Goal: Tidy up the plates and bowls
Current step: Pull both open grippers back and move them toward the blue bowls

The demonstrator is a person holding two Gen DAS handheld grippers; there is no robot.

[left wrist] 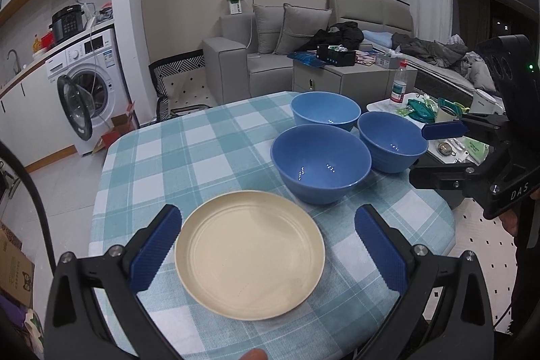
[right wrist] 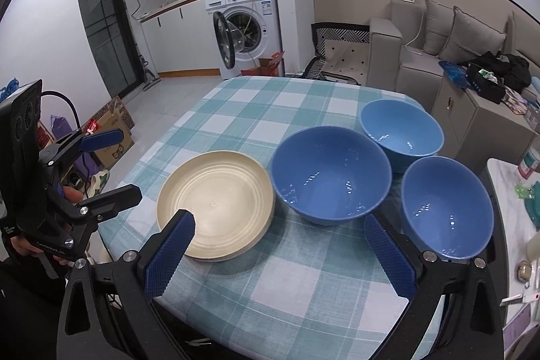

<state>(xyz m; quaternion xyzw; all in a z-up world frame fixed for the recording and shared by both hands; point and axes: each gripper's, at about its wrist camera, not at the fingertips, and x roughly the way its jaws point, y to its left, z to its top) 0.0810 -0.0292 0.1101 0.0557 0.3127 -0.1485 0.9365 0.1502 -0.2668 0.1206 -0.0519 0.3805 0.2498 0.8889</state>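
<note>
Three round blue bowls with smooth, glossy insides, grouped right of centre on a table (right wrist: 236, 110) under a woven teal-and-white checked cloth: large bowl (right wrist: 331, 174) at centre, far bowl (right wrist: 401, 132) above and right of it, near bowl (right wrist: 447, 208) lower right, rims close together. Just left of the large bowl, a cream plate (right wrist: 216, 203), matte, with concentric ridges; edges of more plates showing beneath it at the lower rim in the right wrist view, so apparently a short stack. Left gripper (left wrist: 270, 250) spread wide, ribbed blue pads (left wrist: 157, 247) flanking the plate at lower centre of its view, apart from the rim. Right gripper (right wrist: 281, 253) likewise gaping, holding nothing, one pad (right wrist: 170, 253) overlapping the plate's near edge in the picture, contact not clear, the other beside the near bowl. White washing machine (right wrist: 244, 26), round door ajar, top centre. Grey cushioned sofa (right wrist: 435, 46) upper right.
</note>
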